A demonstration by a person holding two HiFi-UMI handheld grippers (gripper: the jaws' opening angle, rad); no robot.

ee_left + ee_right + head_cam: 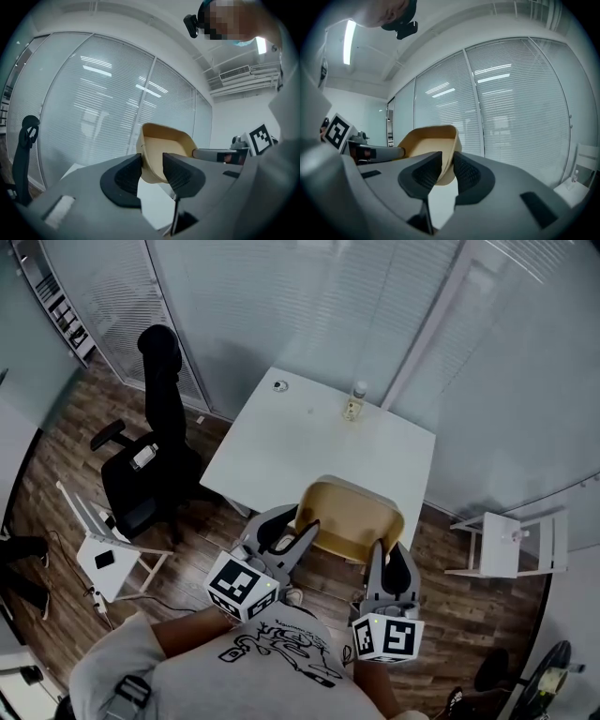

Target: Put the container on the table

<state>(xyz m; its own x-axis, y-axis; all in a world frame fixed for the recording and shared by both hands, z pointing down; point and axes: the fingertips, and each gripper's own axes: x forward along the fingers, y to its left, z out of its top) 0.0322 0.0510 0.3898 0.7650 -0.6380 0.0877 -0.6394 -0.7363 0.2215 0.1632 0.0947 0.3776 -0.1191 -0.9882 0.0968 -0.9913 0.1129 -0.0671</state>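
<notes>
Overhead first, head view: shows tan container [352, 519] held up between both grippers, overlapping near edge of white table [281, 442]. Clamped on its left rim by left gripper [302, 532] and on its right rim by right gripper [377, 557]. Also shows small bottle [354, 401] upright at far edge of table and small round item [279, 385] near far left corner, both well apart from container. Black office chair [155, 451] left of table, white folding chair [103, 545] nearer, another white chair [506, 542] on right, wood floor [450, 601] below.

Next, left gripper view: looks along jaws of left gripper [151, 164] at container [168, 143], open side facing camera. Jaws fairly wide apart yet gripping: one pad outside container wall, one inside. Right gripper [229, 154] on opposite rim.

Last, right gripper view: same on other side. Jaws of right gripper [446, 165] closer together, pinching wall of container [429, 140] between pads. Left gripper [370, 152] across on far rim.
</notes>
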